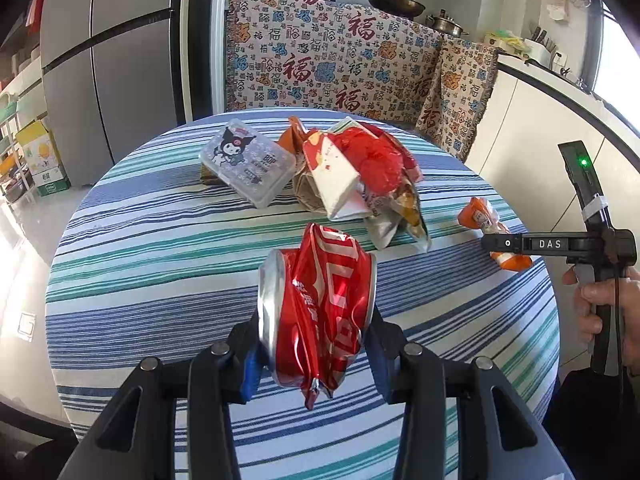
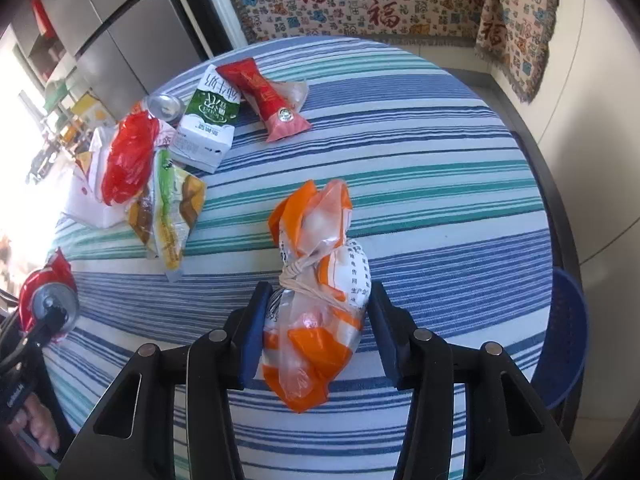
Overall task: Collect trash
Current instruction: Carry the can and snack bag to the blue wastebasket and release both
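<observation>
My left gripper (image 1: 316,344) is clamped on a crushed red can (image 1: 320,312), both pads squeezing its dented sides; the can hangs clear above the striped tablecloth (image 1: 160,240), silver top turned to the left. From the right wrist cam the same can (image 2: 48,300) shows at the far left edge, silver end facing the lens.

My right gripper (image 2: 316,332) has an orange & clear plastic bag (image 2: 316,300) between its fingers. The bag is knotted w/ a rubber band around its middle & lies on the cloth. The left pad touches the bag; on the right side a thin gap may remain, so I can't tell if the grip is firm yet. In the left cam that bag (image 1: 484,224) sits near the right rim of the table, w/ my right tool just over it.

Rest of the trash is piled mid-table: a clear lidded box w/ a cartoon print (image 1: 248,160), a red plastic bag (image 1: 372,160) on top of white cartons, & a green-yellow snack wrapper (image 2: 172,216). Further back lie a green & white milk carton (image 2: 208,120), a red wrapper (image 2: 264,96) & another can (image 2: 164,106). A blue basket (image 2: 568,336) stands off the table's right edge.
</observation>
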